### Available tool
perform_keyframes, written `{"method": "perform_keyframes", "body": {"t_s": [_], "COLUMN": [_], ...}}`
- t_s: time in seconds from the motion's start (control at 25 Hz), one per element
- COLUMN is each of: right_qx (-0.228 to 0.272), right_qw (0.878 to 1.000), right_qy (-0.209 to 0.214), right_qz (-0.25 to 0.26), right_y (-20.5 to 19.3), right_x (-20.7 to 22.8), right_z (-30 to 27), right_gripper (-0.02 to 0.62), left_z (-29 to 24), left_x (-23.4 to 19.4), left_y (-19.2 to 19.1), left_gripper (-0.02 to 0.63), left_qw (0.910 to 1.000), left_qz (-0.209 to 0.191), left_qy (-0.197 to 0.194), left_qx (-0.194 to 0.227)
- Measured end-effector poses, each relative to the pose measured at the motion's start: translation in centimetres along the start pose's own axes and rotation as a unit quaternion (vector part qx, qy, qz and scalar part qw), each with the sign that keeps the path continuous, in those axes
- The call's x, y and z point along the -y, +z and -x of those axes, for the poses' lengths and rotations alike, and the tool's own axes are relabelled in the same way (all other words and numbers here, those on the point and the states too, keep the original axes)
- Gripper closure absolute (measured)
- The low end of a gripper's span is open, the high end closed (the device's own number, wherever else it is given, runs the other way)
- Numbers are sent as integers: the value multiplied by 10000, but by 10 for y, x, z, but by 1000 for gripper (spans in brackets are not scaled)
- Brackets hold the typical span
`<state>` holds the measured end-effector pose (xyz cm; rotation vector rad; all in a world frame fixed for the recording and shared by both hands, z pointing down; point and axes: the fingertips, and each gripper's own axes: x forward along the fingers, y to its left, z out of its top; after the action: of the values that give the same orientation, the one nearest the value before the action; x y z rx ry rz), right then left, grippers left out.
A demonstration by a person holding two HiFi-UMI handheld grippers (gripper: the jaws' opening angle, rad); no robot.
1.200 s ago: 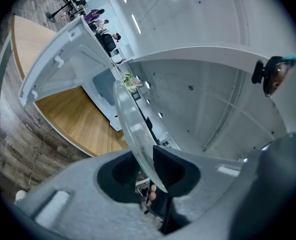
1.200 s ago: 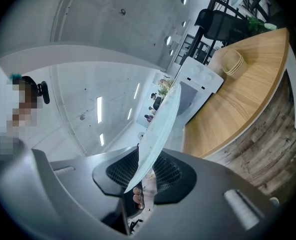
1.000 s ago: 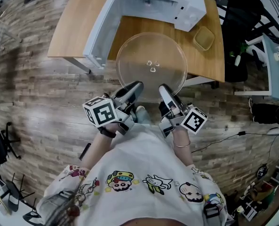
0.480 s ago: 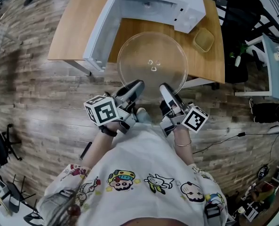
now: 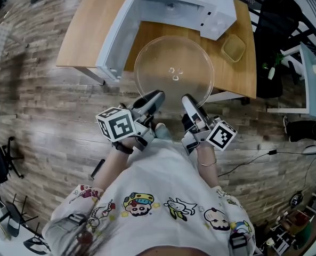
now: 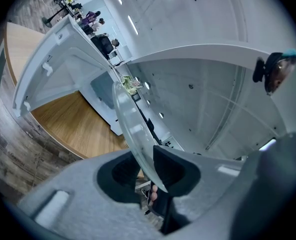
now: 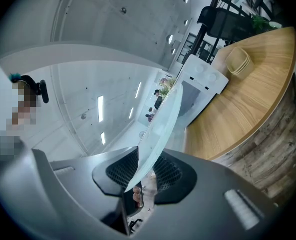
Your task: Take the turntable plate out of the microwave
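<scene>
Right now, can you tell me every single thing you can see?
turntable plate: one, clear glass, held level in front of the microwave, over the table's front edge
microwave: one, white, at the table's back, door swung open to the left
table: one, light wood, top of the head view
tub: one, see-through yellowish, on the table right of the microwave
chair: one, black, right of the table
floor: one, grey-brown planks, under everything
shirt: one, white with cartoon pictures, on the person
left tongs: one, grey, shut on the plate's near rim
right tongs: one, grey, shut on the near rim too
</scene>
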<state>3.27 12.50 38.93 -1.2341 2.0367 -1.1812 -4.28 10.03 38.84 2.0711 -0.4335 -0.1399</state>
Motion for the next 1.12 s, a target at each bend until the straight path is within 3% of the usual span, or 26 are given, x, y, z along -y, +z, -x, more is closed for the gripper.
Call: {"method": "perform_keyframes", "body": {"t_s": [0.4,1.12], "right_qx": [-120,-203], "right_qw": [9998,9997], "right_qy": [-63,-57], "right_qz": [-122,-76], "right_y": [-4,-2], "right_x": [5,9], "right_z": [1,7], "right_gripper": [491,489], "left_z": [-2,-6], "left_x": [-8,-5], "left_y": [-7,-12], "left_gripper": [540,541], "left_qw": [9983,9984], "left_qz": [585,563], "left_qy": [4,58], "left_qx": [55,96]}}
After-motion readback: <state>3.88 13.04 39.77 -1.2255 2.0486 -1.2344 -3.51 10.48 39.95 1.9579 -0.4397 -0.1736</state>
